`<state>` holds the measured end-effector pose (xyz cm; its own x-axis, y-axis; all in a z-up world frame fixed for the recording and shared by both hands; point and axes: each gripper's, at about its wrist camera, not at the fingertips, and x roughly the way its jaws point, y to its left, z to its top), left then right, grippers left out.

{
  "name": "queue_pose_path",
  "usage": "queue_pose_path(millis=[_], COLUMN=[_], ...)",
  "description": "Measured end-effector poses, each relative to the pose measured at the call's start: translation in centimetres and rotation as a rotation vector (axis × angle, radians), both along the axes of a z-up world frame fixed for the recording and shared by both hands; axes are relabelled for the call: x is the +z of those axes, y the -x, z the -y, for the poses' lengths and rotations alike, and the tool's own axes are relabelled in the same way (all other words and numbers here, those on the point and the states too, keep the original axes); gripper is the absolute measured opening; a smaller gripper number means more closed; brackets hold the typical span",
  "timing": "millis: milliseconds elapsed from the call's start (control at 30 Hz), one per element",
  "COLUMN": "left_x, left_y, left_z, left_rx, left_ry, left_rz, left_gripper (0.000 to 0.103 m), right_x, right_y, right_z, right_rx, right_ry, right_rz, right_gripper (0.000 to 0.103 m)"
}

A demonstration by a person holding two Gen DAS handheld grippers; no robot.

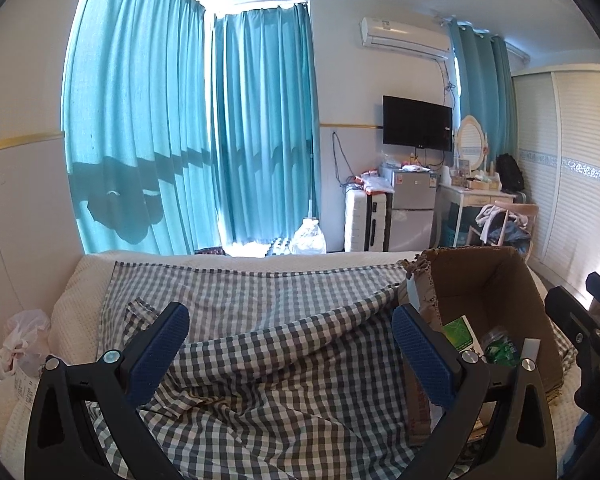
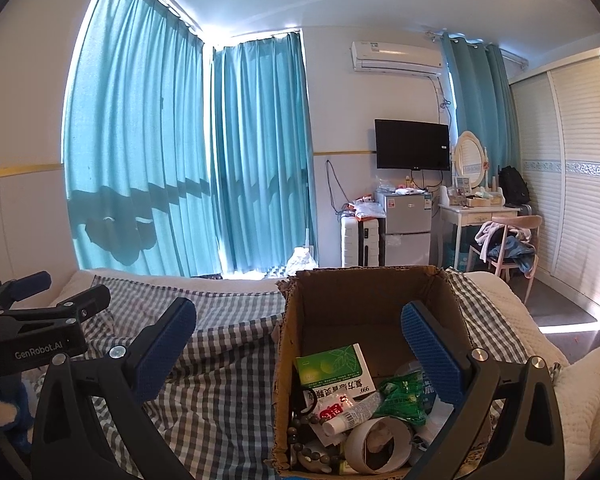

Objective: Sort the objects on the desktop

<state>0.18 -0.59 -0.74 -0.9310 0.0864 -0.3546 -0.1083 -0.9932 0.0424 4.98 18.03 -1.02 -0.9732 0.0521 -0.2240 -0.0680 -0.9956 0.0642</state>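
Since no loose things show on the checked cloth, the sorting looks almost done or all done. On the left side, the left gripper hangs over the rumpled cloth with its jaws spread wide and nothing between them. Moving right, the cardboard box sits on the cloth, and the sorted things lie inside it: a green medicine box, a white tube, a tape roll, dark beads and a green wrapper. The right gripper hangs over the box edge, jaws spread wide too, holding nothing. I cannot tell if more things wait out of sight.
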Motion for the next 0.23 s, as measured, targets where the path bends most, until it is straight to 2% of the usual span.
queue_pose_path(millis=[233], left_x=[0.0], left_y=[0.05], left_z=[-0.17], left_rx=[0.004], left_ry=[-0.009], left_rz=[0.014], left_gripper=[0.103], right_x=[0.1], right_y=[-0.09], right_z=[-0.62], right_rx=[0.0], right_ry=[0.004], right_rz=[0.003], right_gripper=[0.103])
